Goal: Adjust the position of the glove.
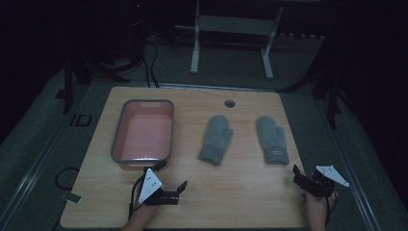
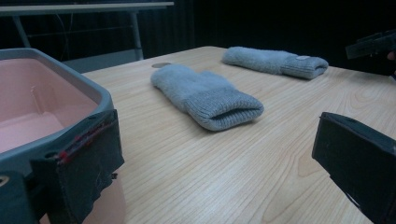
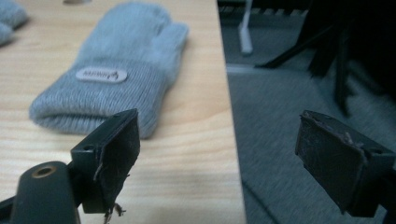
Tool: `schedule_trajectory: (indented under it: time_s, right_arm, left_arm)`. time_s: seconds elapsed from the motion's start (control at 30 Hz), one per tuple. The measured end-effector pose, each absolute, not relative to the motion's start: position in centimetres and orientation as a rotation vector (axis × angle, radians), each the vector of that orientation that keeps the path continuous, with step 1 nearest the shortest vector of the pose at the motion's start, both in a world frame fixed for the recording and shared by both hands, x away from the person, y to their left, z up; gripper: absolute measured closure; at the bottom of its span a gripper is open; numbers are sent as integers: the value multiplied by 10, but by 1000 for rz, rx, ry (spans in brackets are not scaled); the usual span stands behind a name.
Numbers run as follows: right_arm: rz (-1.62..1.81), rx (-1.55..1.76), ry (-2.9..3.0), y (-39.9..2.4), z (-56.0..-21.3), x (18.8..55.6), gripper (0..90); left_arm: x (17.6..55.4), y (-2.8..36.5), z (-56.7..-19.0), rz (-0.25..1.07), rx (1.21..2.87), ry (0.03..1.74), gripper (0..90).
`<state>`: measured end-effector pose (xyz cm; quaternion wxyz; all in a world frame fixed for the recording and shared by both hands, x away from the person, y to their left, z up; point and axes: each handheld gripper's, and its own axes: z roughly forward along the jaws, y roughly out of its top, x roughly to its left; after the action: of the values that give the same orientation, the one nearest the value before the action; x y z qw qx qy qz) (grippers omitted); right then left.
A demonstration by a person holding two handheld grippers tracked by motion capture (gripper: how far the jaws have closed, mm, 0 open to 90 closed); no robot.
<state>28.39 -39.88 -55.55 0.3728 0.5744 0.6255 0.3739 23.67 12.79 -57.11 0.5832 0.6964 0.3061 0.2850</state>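
We are holding both the left gripper (image 1: 179, 191) and the right gripper (image 1: 299, 177) wide open and empty at the frame's bottom. Both mittens (image 1: 216, 139) (image 1: 272, 139) are lying mid-table, the pink tub (image 1: 144, 132) at left is sitting empty, so nothing looks begun.

A light wooden table (image 1: 240, 192) with a round cable hole (image 1: 229, 103) near its far edge carries a pink tub with a grey rim (image 1: 143, 132) at the left and two grey knitted mittens (image 1: 216, 139) (image 1: 272, 139), well apart, at the right.
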Motion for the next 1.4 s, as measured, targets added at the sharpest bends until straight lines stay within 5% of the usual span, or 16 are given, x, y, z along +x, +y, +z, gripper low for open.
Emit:
schedule_trajectory:
  time_s: [0.63, 1.4]
  right_arm:
    - [1089, 1355, 1781, -376, -494, 319, 131]
    - [1142, 1098, 2094, -259, -464, 391, 141]
  left_arm:
    - [235, 126, -571, 684, 1629, 707, 20]
    - [236, 128, -571, 641, 1618, 719, 21]
